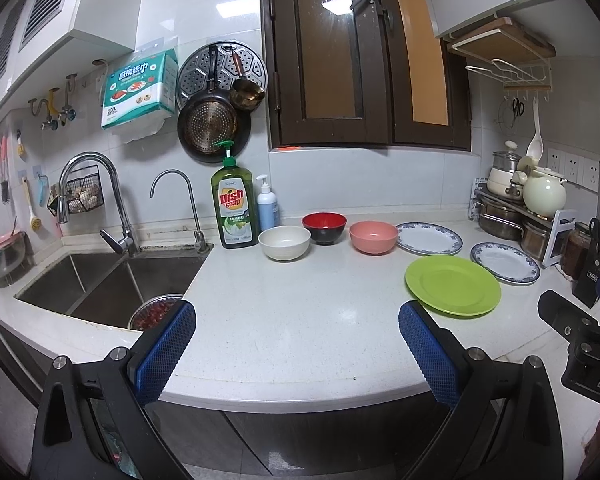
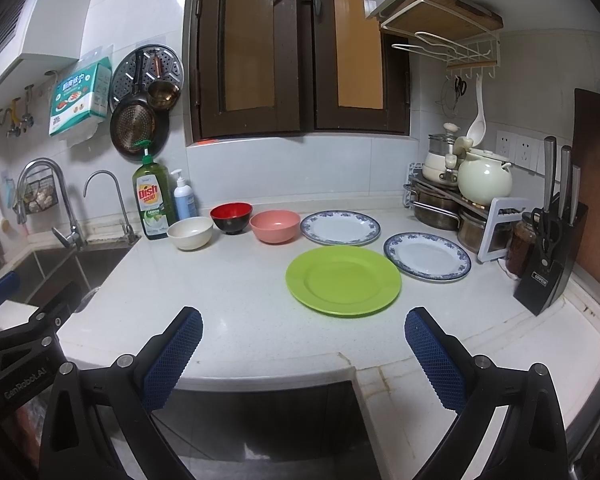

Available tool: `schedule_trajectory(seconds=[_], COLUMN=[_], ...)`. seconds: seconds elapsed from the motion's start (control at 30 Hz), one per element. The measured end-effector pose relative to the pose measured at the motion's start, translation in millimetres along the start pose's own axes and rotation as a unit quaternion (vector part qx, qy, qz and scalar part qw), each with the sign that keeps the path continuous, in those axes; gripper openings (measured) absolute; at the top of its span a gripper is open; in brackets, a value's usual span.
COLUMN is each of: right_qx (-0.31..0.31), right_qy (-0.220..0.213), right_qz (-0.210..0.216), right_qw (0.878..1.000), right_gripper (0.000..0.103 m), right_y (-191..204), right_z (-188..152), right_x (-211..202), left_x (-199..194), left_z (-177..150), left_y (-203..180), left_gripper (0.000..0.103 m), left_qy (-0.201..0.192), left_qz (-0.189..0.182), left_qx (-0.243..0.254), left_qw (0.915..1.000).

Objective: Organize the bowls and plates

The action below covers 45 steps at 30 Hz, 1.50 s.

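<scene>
Left wrist view, near field: left gripper [image 1: 296, 344] at counter edge, jaws spread wide, blue pads [image 1: 162, 354] bare, nothing held. Hovering over front lip of white counter [image 1: 292, 320]. Black body of other tool at right margin.

Right wrist view, near field: right gripper [image 2: 304, 354] likewise spread wide, nothing between pads [image 2: 436, 360]. Positioned over counter front edge, facing green plate.

Mid field: green plate [image 2: 343, 281] flat on counter, nearest dish to both tools, apart from all others. Just beyond and right of it, blue-rimmed plate [image 2: 427, 256], flat, close to green plate, not overlapping. Second blue-rimmed plate [image 2: 340, 228] farther back, left of the first, its near rim just beside far rim of green plate.

Far row, right to left: pink bowl [image 2: 275, 226] just beside second blue-rimmed plate; red-and-black bowl [image 2: 231, 217] set slightly farther back; cream bowl [image 2: 190, 233] nearest the sink. All three upright, none stacked, narrow gaps between.

Behind cream bowl: green dish soap bottle [image 2: 151, 199], smaller blue pump bottle [image 2: 184, 201] beside it, both against tiled wall.

Left side: steel sink [image 1: 100, 280] with faucet [image 1: 96, 200]. Right side: pot rack [image 2: 452, 204] with cream kettle on top, knife block [image 2: 548, 268] at far right.
</scene>
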State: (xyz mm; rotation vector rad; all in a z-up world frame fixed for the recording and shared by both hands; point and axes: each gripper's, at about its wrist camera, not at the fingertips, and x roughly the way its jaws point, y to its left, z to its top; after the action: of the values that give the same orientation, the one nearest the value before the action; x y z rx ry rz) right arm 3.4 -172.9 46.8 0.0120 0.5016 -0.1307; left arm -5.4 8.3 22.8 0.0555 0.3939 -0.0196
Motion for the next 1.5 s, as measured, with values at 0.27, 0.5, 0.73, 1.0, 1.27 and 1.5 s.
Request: schedule_trajectory(seconds=[0.27,0.5,0.73,1.0,1.27,1.5], right_qx=[0.000,0.004,0.040,0.067,0.082,0.082], right_qy=[0.006,0.011,0.057,0.113,0.120,0.089], right_qz=[-0.004,-0.022,-0.063,-0.102,-0.133,-0.147], right_qw=[1.000,1.000,0.996,0.986,0.980,0.982], right_gripper=[0.103,0.103,0.102,0.102,0.102,0.102], right_y=[0.8,14.4,15.7,-4.6,-34.4,-71.3], right_z=[-0.6,0.7,0.8,12.5,35.0,60.6], right_x=[9.0,17.3,36.5,63.6,112.7,166.2], left_x=[10.3,32.0,66.8,99.4,159.8,214.7], left_z=[2.4,6.3,15.0,33.9,62.4,80.6], left_y=[8.9,18.6,13.8,-14.4,-54.2,-95.7], left_gripper=[0.103,0.103,0.103,0.103,0.103,0.103], left_qy=[0.005,0.030,0.091,0.088,0.088,0.088], left_qz=[-0.006,-0.030,-0.075,-0.103,-0.117,-0.125], left_qx=[0.003,0.028,0.074,0.114,0.120,0.118], left_qw=[1.0000,0.9987,0.9903,0.9842,0.9819,0.9812])
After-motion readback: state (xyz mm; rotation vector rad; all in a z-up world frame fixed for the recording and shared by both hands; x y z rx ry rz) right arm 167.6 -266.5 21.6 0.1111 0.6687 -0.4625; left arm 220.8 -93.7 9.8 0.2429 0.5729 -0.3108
